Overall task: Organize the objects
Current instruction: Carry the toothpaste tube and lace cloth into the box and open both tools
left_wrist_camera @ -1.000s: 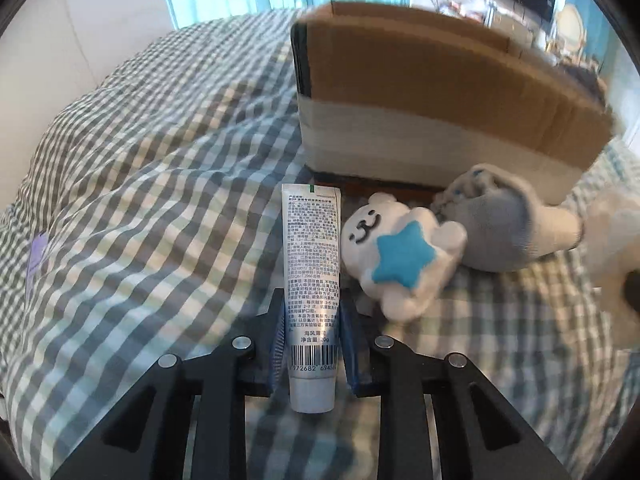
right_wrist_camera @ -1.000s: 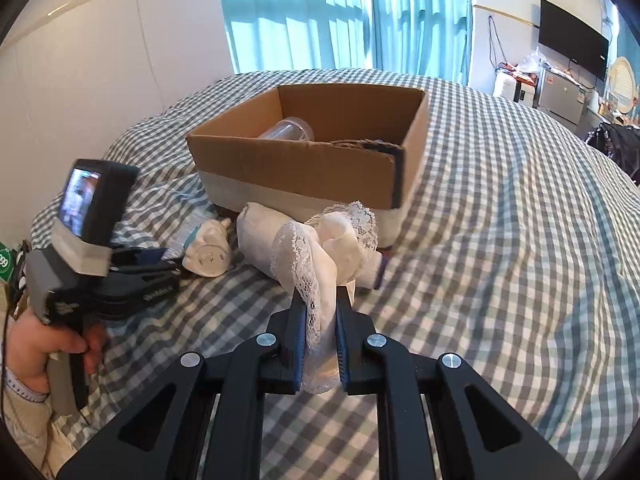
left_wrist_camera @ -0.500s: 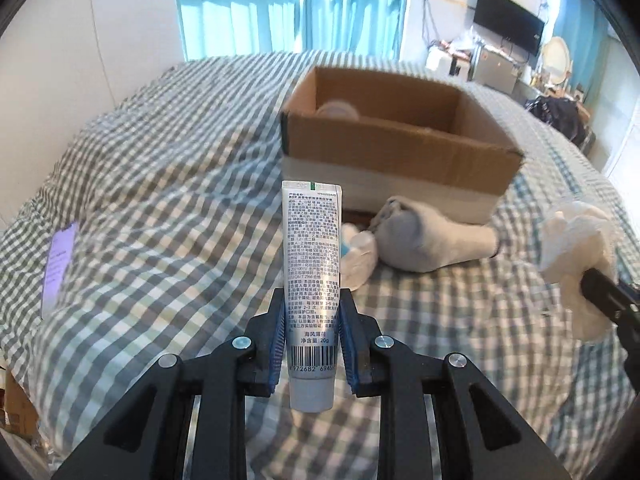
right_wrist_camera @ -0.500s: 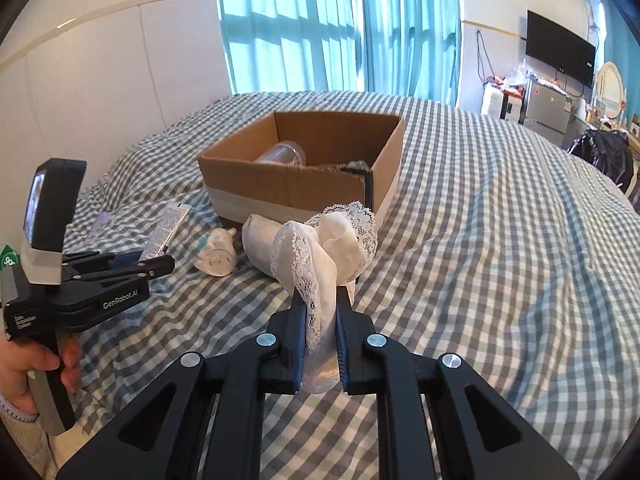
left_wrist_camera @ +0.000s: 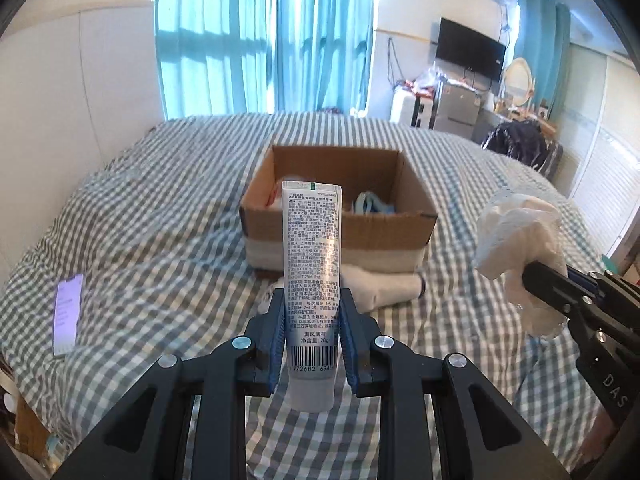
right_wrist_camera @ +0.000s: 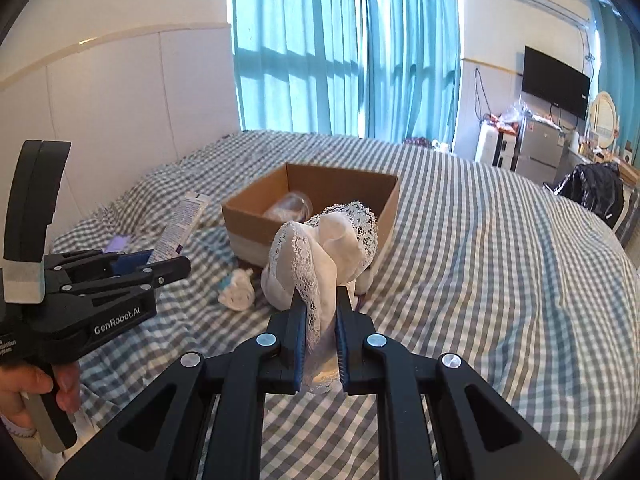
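Cardboard box (left_wrist_camera: 338,216) stands on the bed (left_wrist_camera: 160,240) straight ahead of my left claw (left_wrist_camera: 312,336) and well beyond its tips, its mouth open upward. My left claw is pressed onto a silver tube (left_wrist_camera: 312,264), gripped low near the cap end, with most of the tube standing clear above the pads. My right claw (right_wrist_camera: 321,332) is pinching a white lace cloth (right_wrist_camera: 324,252), bunched above the tips and hanging below them.

Risks, as I judge them:
- The tube is held by its lower part only; a quick swing toward the box could lever it loose or tilt it against the near wall.
- The cloth's loose tail could snag on the box rim or drag out what already lies inside.
- Both claws are aimed at the same opening, so they could collide if they enter together.

Contents of the box: a clear cup-like item (right_wrist_camera: 290,206) lies at its far left, and something pale blue (left_wrist_camera: 370,204) lies right of the tube's line; I cannot identify it with confidence. A white sock (left_wrist_camera: 384,284) and a small plush toy (right_wrist_camera: 238,290) lie on the bed just outside the near wall.
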### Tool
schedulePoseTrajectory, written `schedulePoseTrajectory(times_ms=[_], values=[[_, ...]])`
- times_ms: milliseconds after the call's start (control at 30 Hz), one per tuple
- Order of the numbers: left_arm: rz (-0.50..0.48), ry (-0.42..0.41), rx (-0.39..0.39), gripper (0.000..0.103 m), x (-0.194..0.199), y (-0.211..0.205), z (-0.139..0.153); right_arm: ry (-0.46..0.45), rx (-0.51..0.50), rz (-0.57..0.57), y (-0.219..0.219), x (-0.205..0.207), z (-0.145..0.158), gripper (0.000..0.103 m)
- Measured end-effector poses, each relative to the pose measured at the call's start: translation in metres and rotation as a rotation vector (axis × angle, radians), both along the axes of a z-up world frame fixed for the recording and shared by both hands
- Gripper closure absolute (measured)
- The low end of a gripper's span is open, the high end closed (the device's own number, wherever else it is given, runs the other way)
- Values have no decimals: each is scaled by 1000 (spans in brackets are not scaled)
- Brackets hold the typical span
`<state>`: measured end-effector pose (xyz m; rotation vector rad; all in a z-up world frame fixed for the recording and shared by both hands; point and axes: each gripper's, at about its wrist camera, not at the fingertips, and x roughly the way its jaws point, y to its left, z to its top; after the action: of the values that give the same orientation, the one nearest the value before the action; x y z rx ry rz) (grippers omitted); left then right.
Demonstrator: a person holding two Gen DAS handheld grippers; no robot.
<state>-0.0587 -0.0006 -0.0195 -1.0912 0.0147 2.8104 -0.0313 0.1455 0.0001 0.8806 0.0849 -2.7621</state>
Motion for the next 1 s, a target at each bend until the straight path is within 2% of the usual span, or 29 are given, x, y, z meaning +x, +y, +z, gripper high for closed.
schedulePoseTrajectory(times_ms=[233, 600, 800, 1000], values=[[-15, 34, 1, 78, -19, 1, 20, 61, 26, 23, -9, -14, 25, 91], [-1, 93, 24, 78, -68, -2, 51, 129, 9, 88, -17, -66, 66, 91], [18, 107, 37, 78, -100, -8, 55, 135, 18, 89, -18, -105, 72, 91], [10, 97, 22, 78, -135, -11, 44, 119, 39, 77, -24, -149, 65, 91]])
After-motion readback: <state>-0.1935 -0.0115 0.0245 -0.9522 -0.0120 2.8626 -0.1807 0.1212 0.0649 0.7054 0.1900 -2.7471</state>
